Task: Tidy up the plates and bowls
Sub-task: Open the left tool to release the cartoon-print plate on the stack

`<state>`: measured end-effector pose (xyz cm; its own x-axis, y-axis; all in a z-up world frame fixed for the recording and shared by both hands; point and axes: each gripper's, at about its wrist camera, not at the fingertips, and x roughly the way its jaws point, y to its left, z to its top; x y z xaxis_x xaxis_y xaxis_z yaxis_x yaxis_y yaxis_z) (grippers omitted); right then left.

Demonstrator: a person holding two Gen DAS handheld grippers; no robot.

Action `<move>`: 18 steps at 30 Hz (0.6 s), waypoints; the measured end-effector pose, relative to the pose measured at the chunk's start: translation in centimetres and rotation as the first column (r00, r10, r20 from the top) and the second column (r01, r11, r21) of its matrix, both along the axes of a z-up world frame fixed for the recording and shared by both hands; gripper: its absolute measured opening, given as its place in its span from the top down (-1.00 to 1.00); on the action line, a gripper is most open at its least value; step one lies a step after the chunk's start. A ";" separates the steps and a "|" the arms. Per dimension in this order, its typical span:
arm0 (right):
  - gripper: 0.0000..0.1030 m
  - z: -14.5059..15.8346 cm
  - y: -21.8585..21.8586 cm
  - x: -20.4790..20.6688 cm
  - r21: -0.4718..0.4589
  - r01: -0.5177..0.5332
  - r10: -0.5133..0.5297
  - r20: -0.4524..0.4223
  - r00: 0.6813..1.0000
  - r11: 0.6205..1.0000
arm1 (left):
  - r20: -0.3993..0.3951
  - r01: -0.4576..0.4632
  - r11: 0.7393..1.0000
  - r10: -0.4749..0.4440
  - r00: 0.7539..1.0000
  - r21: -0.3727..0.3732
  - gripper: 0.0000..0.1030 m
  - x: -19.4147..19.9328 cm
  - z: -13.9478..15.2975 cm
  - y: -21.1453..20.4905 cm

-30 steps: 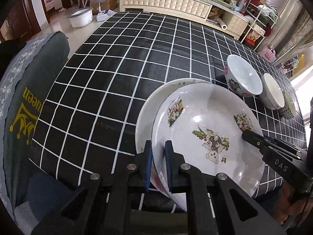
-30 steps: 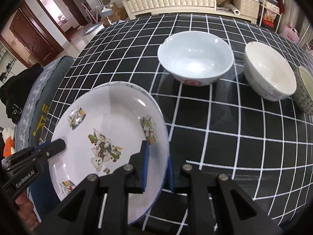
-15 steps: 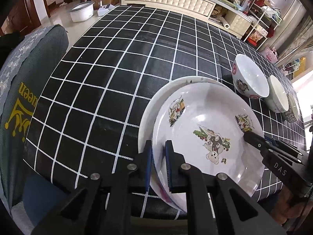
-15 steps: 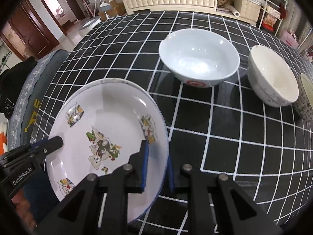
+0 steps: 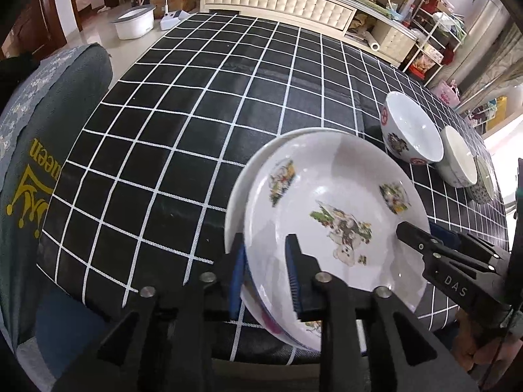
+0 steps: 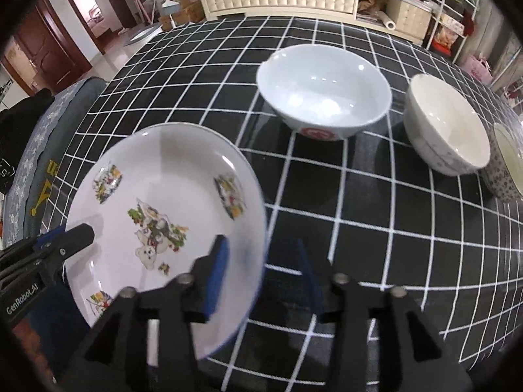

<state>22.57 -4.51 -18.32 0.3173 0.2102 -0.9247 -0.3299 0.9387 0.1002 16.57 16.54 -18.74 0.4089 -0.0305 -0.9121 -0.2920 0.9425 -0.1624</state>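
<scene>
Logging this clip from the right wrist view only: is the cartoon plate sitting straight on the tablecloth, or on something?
Observer: On something. The left wrist view shows the cartoon plate lying on a second, plain white plate, whose rim sticks out on the left.
Operator: And the other tool? I see only a tip of it.
Observer: The left gripper is open, one finger on each side of the cartoon plate's near rim, not clamping it.
Operator: Anything on the outside of the big bowl?
Observer: Yes, a dark printed figure on its outer wall, hidden from your side.
</scene>
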 end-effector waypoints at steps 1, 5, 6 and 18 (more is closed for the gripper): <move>-0.01 0.2 -0.4 -0.2 0.003 0.005 -0.005 0.006 1.000 1.000 | 0.000 0.002 1.000 -0.002 1.000 0.006 0.44 -0.1 0.1 -0.2; -0.04 0.8 -1.4 -0.6 0.004 0.012 -0.012 0.018 1.000 1.000 | 0.008 0.009 0.998 -0.010 1.000 0.061 0.25 -0.5 0.6 -1.3; -0.06 1.0 -1.6 -0.8 0.004 0.013 -0.013 0.022 1.000 1.000 | 0.016 0.009 0.996 -0.011 1.000 0.087 0.18 -0.7 0.9 -1.6; -0.07 4.2 -3.4 -2.8 -0.003 0.043 -0.042 0.104 0.994 0.999 | 0.096 0.053 0.991 -0.065 0.993 0.120 0.11 -2.2 4.4 -4.0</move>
<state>19.80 -7.94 -14.14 0.4202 0.1896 -0.8874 -0.2983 0.9524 0.0623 14.41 12.59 -14.36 0.4985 0.0472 -0.8656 -0.2230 0.9719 -0.0754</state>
